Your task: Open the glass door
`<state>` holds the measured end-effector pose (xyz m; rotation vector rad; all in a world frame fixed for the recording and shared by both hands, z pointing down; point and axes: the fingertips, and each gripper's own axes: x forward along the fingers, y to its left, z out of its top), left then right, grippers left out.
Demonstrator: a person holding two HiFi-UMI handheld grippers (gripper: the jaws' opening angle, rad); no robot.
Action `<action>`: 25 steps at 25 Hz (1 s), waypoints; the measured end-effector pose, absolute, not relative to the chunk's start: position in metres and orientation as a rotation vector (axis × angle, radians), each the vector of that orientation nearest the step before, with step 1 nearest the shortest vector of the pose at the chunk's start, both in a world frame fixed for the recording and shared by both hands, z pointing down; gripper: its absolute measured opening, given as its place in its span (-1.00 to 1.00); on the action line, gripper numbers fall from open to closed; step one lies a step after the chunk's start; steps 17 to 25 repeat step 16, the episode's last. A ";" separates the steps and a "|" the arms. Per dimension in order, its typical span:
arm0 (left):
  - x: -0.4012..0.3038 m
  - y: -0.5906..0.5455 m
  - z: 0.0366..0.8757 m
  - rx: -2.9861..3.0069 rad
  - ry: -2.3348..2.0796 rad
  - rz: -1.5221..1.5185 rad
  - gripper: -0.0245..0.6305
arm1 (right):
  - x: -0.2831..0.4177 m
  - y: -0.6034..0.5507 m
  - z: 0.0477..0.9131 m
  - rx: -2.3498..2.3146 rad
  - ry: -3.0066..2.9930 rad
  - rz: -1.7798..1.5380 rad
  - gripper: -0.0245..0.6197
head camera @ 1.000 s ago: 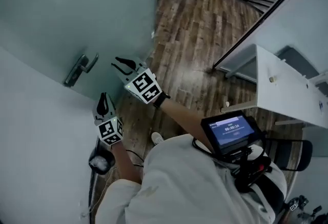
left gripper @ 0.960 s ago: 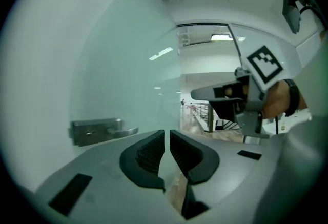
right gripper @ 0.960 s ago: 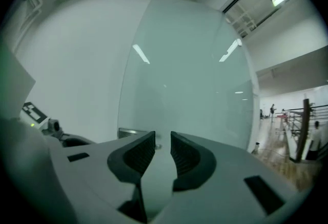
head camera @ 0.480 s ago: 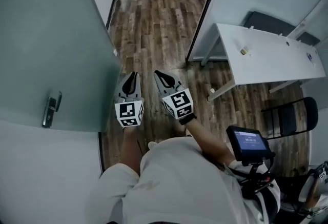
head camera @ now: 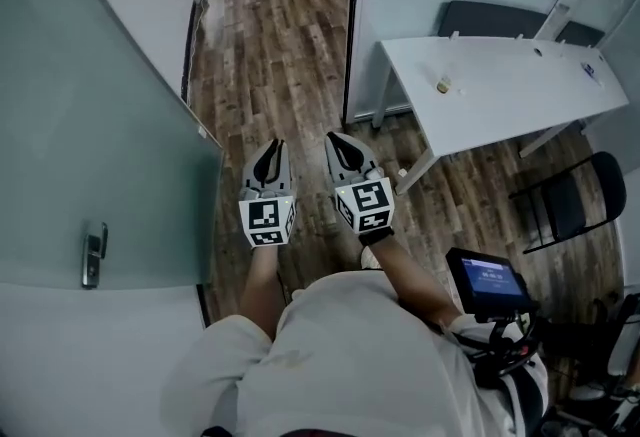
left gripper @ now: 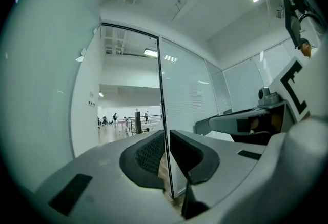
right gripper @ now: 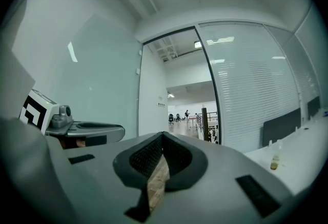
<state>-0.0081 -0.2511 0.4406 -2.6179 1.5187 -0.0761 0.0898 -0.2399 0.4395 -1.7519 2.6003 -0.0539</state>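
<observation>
Left gripper [head camera: 274, 149], right gripper [head camera: 340, 141]: fingers sitting closed, gripping nothing; glass door [head camera: 90, 125] standing open alongside.

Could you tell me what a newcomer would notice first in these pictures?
The big frosted glass door stands open at left, its metal handle at lower left. In the middle, the left gripper and right gripper sit side by side, both shut and empty, pointing toward the doorway.

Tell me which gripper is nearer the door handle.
Left. The left gripper hangs clear of the door handle, to its right in the head view; the right gripper is farther right again.
</observation>
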 end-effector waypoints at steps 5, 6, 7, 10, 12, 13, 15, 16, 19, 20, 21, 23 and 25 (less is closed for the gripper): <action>-0.006 -0.248 0.449 -2.608 1.534 -0.058 -0.82 | 0.104 -0.241 0.451 -1.801 2.564 -0.067 -0.91; -0.006 -0.246 0.451 -2.603 1.544 -0.052 -0.82 | 0.104 -0.240 0.452 -1.790 2.566 -0.066 -0.91; -0.007 -0.245 0.453 -2.597 1.556 -0.048 -0.82 | 0.103 -0.239 0.453 -1.778 2.570 -0.063 -0.91; -0.010 -0.236 0.461 -2.590 1.583 -0.054 -0.82 | 0.095 -0.234 0.454 -1.753 2.583 -0.040 -0.91; -0.008 -0.227 0.466 -2.602 1.582 -0.069 -0.82 | 0.091 -0.230 0.455 -1.747 2.593 -0.038 -0.91; -0.006 -0.222 0.469 -2.614 1.580 -0.077 -0.82 | 0.090 -0.228 0.458 -1.747 2.601 -0.046 -0.91; -0.004 -0.209 0.475 -2.641 1.581 -0.091 -0.82 | 0.089 -0.222 0.465 -1.747 2.622 -0.072 -0.91; -0.003 -0.202 0.478 -2.653 1.583 -0.098 -0.82 | 0.089 -0.219 0.469 -1.746 2.633 -0.086 -0.91; -0.003 -0.202 0.478 -2.653 1.583 -0.098 -0.82 | 0.089 -0.219 0.469 -1.746 2.633 -0.086 -0.91; -0.003 -0.202 0.478 -2.653 1.583 -0.098 -0.82 | 0.089 -0.219 0.469 -1.746 2.633 -0.086 -0.91; -0.003 -0.202 0.478 -2.653 1.583 -0.098 -0.82 | 0.089 -0.219 0.469 -1.746 2.633 -0.086 -0.91; -0.003 -0.202 0.478 -2.653 1.583 -0.098 -0.82 | 0.089 -0.219 0.469 -1.746 2.633 -0.086 -0.91; -0.003 -0.202 0.478 -2.653 1.583 -0.098 -0.82 | 0.089 -0.219 0.469 -1.746 2.633 -0.086 -0.91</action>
